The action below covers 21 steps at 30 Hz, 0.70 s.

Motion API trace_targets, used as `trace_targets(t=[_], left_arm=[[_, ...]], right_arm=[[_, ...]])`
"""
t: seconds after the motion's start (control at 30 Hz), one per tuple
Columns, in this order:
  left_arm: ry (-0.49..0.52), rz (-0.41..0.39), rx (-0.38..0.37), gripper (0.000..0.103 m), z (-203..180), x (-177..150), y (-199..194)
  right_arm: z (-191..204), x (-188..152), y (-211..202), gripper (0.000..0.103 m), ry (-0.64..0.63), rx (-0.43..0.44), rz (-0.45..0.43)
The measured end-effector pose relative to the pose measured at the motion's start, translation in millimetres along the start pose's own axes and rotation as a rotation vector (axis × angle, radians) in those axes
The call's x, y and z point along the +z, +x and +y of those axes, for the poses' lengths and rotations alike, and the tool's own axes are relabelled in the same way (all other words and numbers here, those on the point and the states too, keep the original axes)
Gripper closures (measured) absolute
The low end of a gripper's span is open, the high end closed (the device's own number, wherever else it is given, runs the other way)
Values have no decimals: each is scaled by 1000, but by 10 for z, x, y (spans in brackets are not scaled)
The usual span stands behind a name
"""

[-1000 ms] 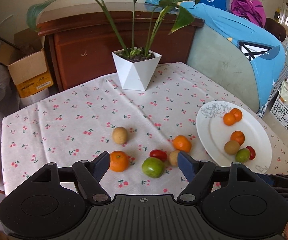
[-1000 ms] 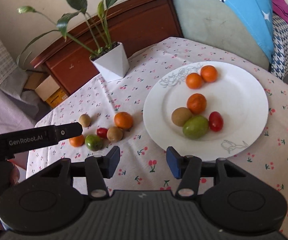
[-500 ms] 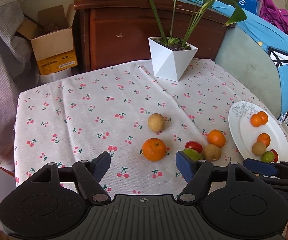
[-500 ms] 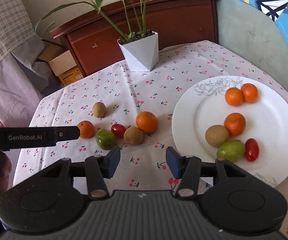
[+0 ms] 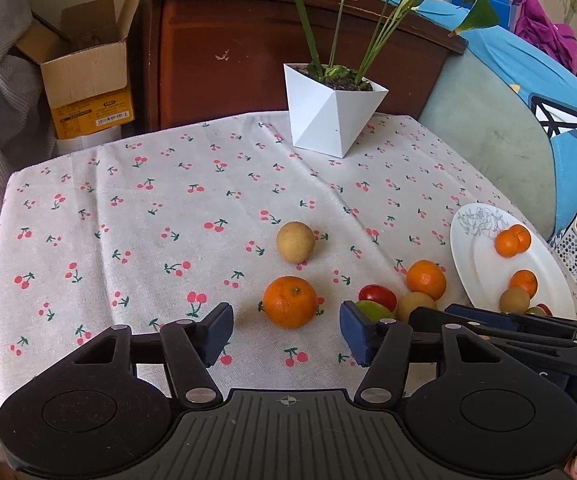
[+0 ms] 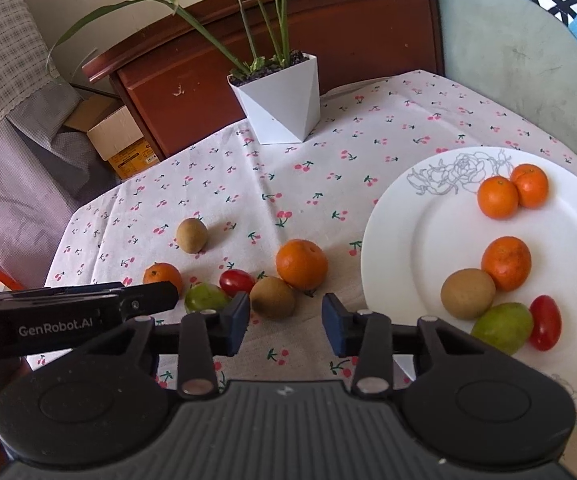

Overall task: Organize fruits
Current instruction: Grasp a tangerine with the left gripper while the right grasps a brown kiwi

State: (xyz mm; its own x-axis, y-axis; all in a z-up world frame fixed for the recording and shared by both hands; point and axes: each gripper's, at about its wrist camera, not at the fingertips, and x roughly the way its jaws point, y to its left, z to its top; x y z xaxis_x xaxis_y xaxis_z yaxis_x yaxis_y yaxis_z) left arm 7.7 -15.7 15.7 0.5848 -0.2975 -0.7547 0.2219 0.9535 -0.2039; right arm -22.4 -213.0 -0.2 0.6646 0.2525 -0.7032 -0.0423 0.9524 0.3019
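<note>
Five loose fruits show on the bench point(image 5: 128, 216) with its cherry-print cloth in the left wrist view: two round orange mandarins, the nearer one point(image 5: 289, 307) between the left tongs point(image 5: 286, 334), whose blue pads stand wide apart and hold nothing, and the farther one point(image 5: 425, 279) close to the white oval plate point(image 5: 468, 264); one tan round fruit point(image 5: 295, 241) alone behind them; one red plum tomato point(image 5: 377, 296); one brown kiwi point(image 5: 415, 304). A sixth, a green fruit point(image 5: 372, 309), peeks out behind the right pad. On the plate four fruits show clearly: three mandarins and one kiwi. A white faceted plant pot point(image 5: 330, 114) stands at the far edge.

In the right wrist view the right tongs point(image 6: 284, 324) are also apart and empty, hovering just short of the brown kiwi point(image 6: 272, 297). Six fruits lie off the white plate point(image 6: 400, 216): two mandarins, two brown fruits, one green fruit point(image 6: 204, 298), one red tomato point(image 6: 235, 281). Six lie on it: three mandarins, one kiwi, one green fruit point(image 6: 502, 326) and one red plum tomato point(image 6: 544, 322), whose long axis runs roughly toward and away from the camera. The loose tomato lies with its long axis crosswise. The black body of the left tongs point(image 6: 68, 308) reaches in from the left beside the smaller mandarin point(image 6: 162, 277).
</note>
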Motion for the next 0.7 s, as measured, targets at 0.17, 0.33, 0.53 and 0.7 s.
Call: trace_targets(t=[0.17, 0.33, 0.53, 0.7], left_arm=[[1, -9, 5, 53, 2, -8, 54], [21, -19, -1, 61, -23, -11, 80], [53, -34, -4, 65, -85, -20, 111], [75, -43, -5, 74, -119, -29, 134]], right_arm=[[25, 9, 52, 65, -6, 5, -4], [71, 13, 88, 72, -20, 12, -5], [104, 3, 112, 78, -27, 23, -5], [113, 9, 119, 78, -19, 20, -7]])
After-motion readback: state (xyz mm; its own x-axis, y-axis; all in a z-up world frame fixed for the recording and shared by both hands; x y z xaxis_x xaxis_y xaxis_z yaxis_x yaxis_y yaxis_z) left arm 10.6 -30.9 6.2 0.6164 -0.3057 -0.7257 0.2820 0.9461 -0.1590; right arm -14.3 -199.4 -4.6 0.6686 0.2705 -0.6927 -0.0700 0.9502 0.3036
